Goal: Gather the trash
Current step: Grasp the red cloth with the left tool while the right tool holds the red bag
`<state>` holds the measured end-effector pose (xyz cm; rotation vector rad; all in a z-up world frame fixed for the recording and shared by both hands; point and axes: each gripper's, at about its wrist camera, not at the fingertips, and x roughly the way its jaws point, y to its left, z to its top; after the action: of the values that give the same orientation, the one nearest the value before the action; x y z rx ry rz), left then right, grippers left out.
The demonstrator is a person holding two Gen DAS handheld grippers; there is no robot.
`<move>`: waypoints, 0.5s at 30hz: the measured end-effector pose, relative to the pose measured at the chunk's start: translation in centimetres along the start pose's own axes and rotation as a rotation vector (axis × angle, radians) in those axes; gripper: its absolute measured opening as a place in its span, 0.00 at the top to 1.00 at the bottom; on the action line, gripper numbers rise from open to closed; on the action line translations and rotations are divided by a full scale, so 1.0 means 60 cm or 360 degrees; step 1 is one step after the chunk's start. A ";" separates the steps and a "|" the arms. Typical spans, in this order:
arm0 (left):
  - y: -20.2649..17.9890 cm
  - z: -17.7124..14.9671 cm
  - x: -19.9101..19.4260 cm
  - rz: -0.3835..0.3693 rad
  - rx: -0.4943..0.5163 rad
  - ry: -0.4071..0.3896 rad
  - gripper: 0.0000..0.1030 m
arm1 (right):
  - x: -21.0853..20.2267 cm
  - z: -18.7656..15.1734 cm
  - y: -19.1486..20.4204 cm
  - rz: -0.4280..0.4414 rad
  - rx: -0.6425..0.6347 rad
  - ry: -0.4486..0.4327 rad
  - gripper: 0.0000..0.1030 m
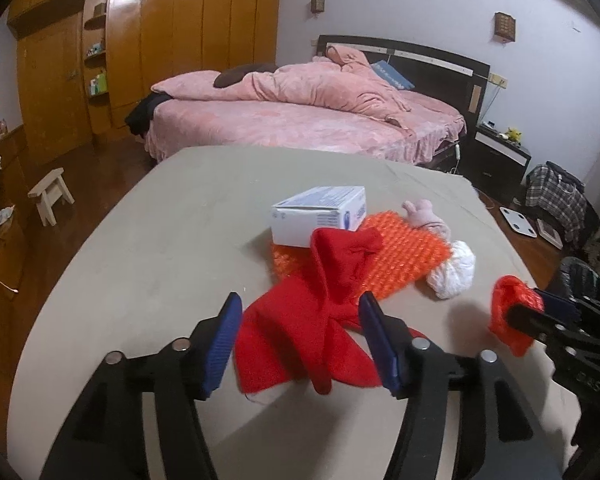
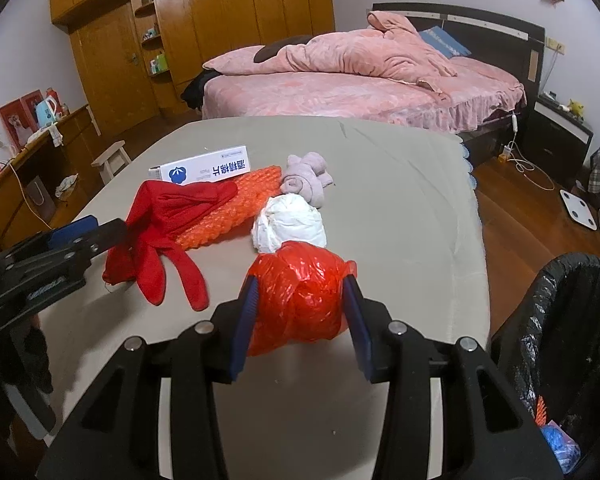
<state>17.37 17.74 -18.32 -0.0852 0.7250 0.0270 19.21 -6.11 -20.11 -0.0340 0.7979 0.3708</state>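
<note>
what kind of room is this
Most likely a home bedroom: an unmade bed with pink bedding stands behind the cloth-covered table, a tall wooden wardrobe fills the far wall, and a dark nightstand sits beside the bed.

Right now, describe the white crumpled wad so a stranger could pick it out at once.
Start at the grey-covered table before the pink bed. Among the clutter, the white crumpled wad lies beside the orange bubble wrap, just before the rolled pale-pink cloth. It is the only white, knotted ball there.
</note>
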 end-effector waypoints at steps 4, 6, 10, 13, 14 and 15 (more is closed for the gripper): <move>-0.001 -0.009 0.029 -0.0019 0.0013 0.0104 0.46 | 0.000 0.001 0.000 0.0004 -0.0003 -0.0002 0.59; -0.003 -0.019 0.042 -0.0053 0.0029 0.0164 0.77 | -0.002 0.002 0.001 0.0006 -0.0004 -0.0006 0.59; -0.007 -0.023 0.032 -0.0091 0.0039 0.0127 0.98 | -0.008 0.003 0.005 0.0013 -0.0011 -0.0017 0.59; -0.009 -0.013 0.001 -0.0114 0.0022 0.0030 0.98 | -0.019 0.007 0.004 0.0020 -0.0010 -0.0041 0.59; -0.009 -0.008 -0.010 -0.0124 0.0011 0.0003 0.98 | -0.025 0.010 0.003 0.0024 -0.0006 -0.0054 0.59; -0.010 -0.001 -0.025 -0.0140 -0.0002 -0.0030 0.98 | -0.032 0.013 0.003 0.0029 -0.0003 -0.0069 0.59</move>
<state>16.25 17.15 -17.36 -0.1177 0.7018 -0.0557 18.48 -6.40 -18.17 -0.0207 0.7551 0.3884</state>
